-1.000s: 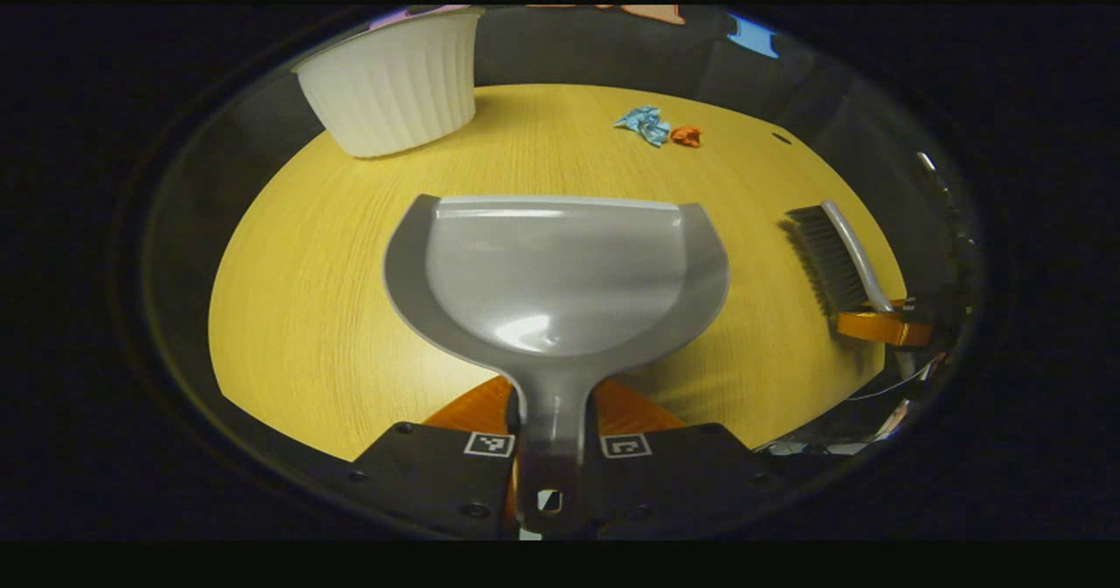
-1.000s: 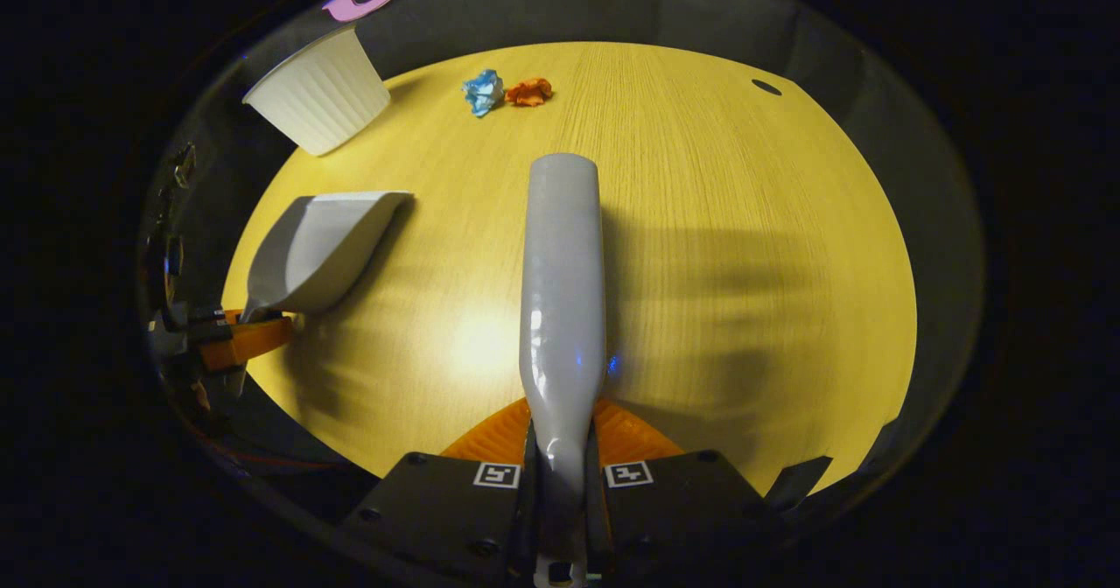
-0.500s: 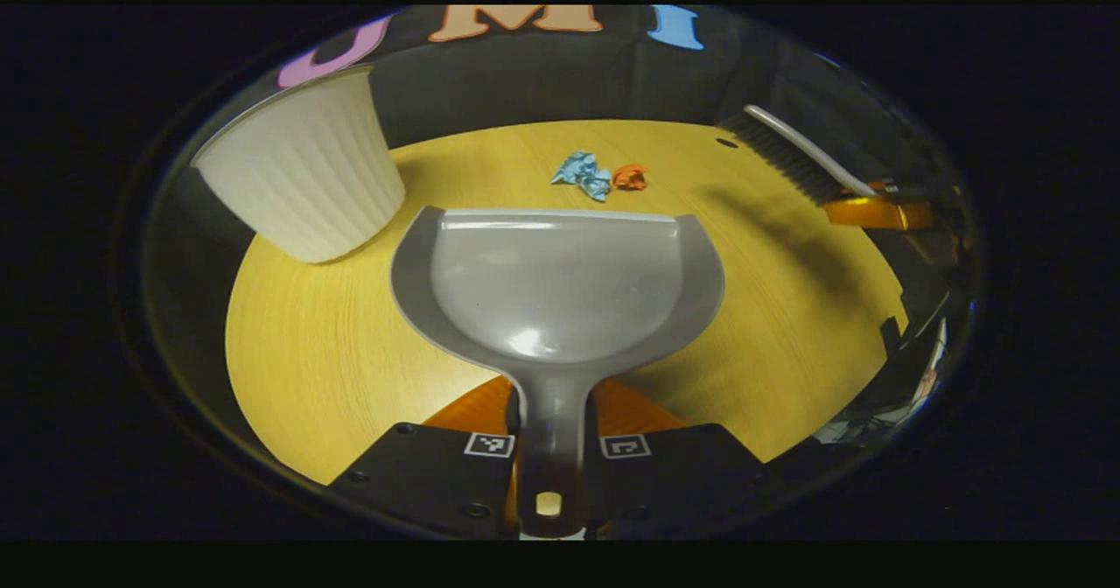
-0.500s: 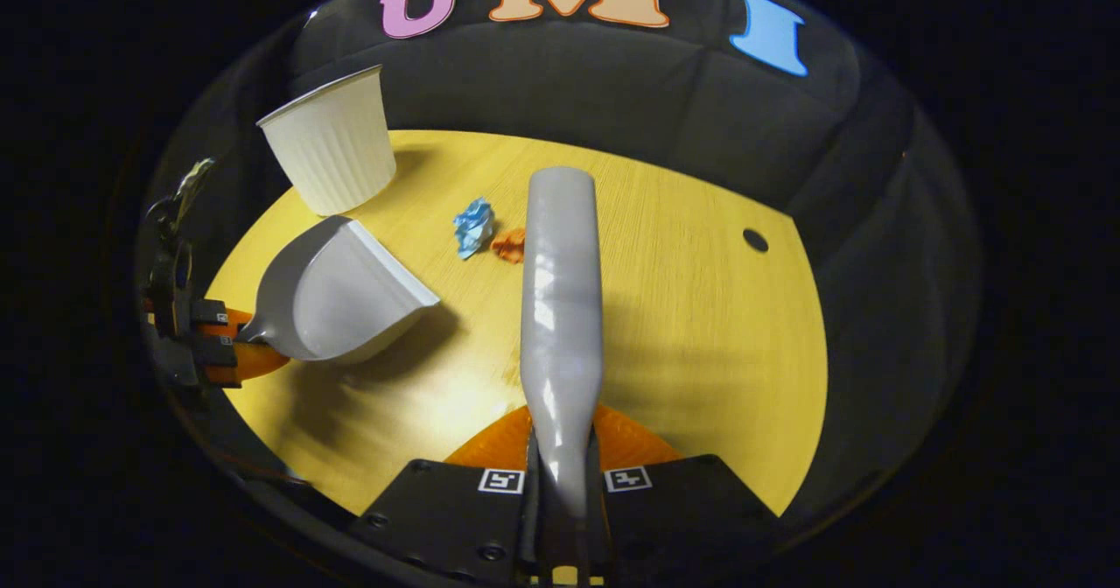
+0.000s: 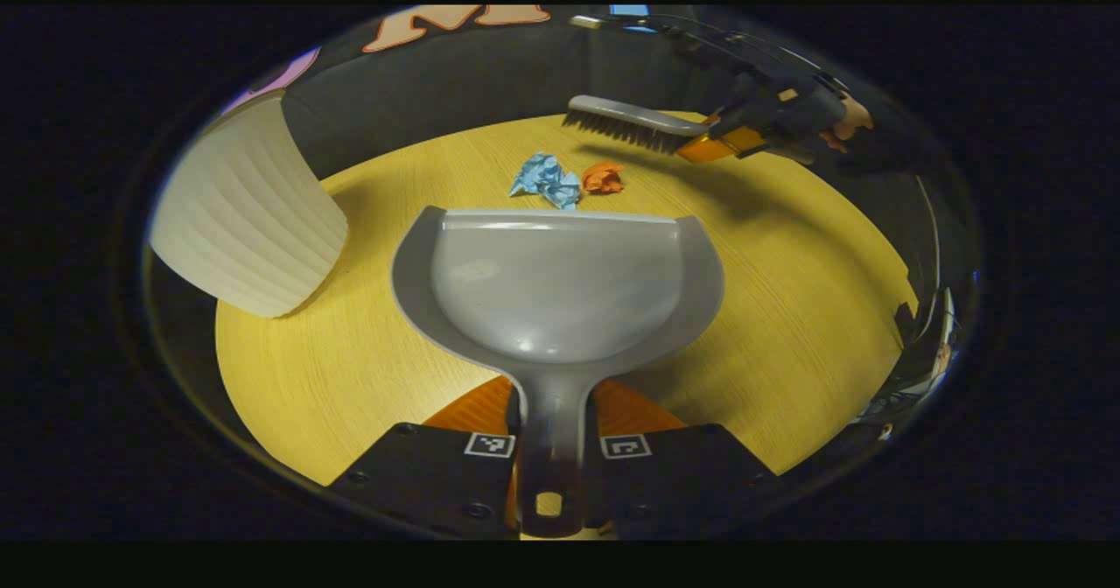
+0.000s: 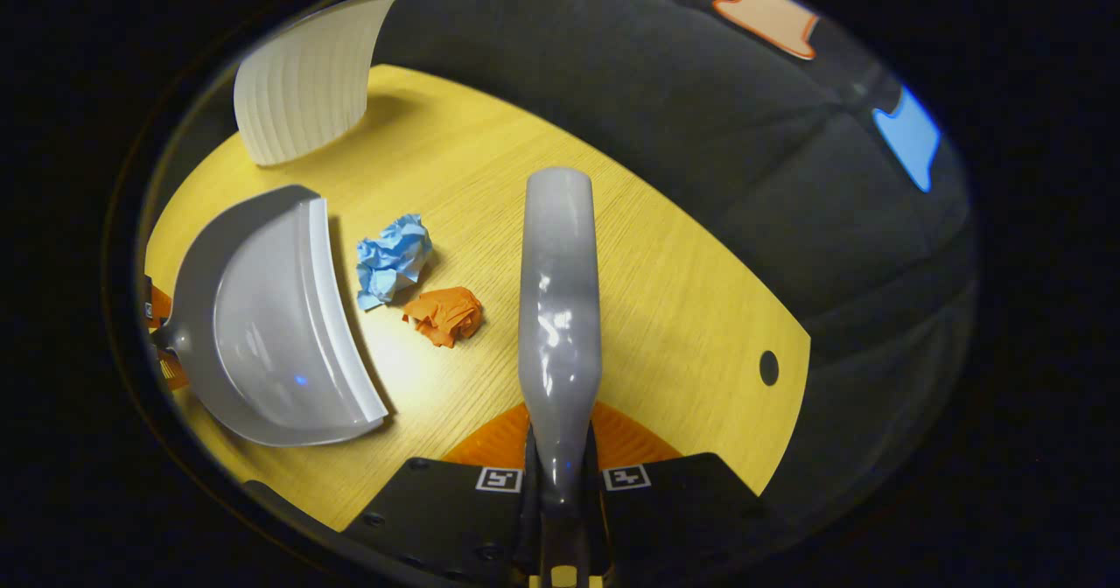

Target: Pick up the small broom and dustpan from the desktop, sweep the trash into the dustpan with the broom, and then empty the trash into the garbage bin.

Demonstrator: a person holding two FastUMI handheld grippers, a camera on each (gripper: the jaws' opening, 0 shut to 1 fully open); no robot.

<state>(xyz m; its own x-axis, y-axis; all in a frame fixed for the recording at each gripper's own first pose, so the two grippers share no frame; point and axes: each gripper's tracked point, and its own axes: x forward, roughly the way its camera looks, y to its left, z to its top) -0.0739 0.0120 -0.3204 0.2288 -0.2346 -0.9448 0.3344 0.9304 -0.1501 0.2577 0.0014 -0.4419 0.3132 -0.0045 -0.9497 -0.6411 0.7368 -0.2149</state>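
My left gripper (image 5: 549, 448) is shut on the handle of the grey dustpan (image 5: 556, 282), whose front lip lies just short of a crumpled blue paper (image 5: 544, 178) and an orange paper (image 5: 603, 177). My right gripper (image 6: 560, 481) is shut on the grey broom (image 6: 558, 308), held above the table just right of the orange paper (image 6: 444, 315) and blue paper (image 6: 393, 257). In the left gripper view the broom (image 5: 637, 124) hovers beyond the papers, bristles down, with the right gripper (image 5: 744, 129) behind it. The dustpan (image 6: 262, 321) faces the papers from the left in the right gripper view.
A white ribbed garbage bin (image 5: 241, 216) stands at the table's far left, also the bin (image 6: 302, 80) in the right gripper view. The wooden table (image 5: 787, 308) ends at the black cloth wall behind. A small dark hole (image 6: 769, 367) sits near the table's right edge.
Both grippers moved toward the papers. The dustpan's lip came closer to them, and the broom swung round to hover just beyond and beside them.
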